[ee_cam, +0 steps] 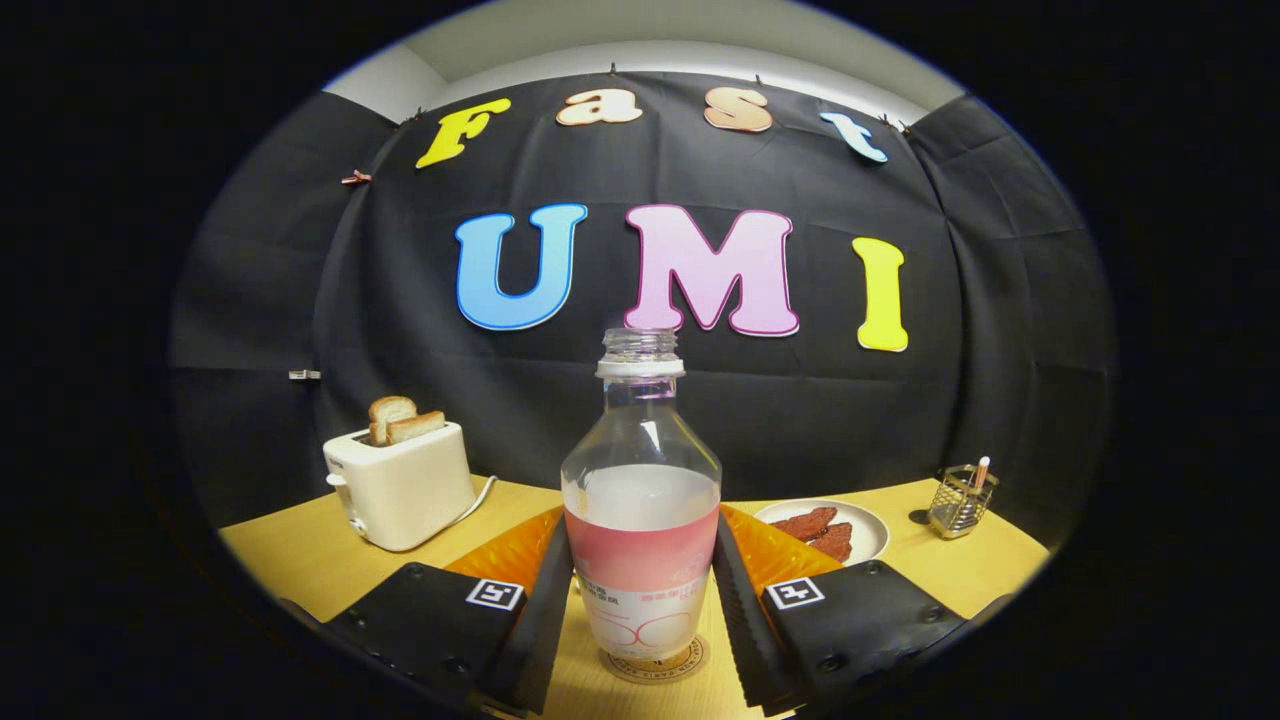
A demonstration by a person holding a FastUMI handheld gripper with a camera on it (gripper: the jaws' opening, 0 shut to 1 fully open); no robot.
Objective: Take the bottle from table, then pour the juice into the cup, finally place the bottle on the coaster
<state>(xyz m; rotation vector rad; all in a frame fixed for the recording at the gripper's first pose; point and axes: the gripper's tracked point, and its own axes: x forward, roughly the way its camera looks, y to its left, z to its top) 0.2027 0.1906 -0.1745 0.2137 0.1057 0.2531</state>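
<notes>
Two-finger gripper (640, 610) with broad flat finger bodies fastened by small round screws at the corners. One square black-and-white fiducial marker on the upper inner corner of each body. Ribbed, ridged pads (545, 620) along the inner faces.

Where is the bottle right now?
In the gripper view the bottle stands upright on the round coaster, gripped between the claw's fingers.
</notes>
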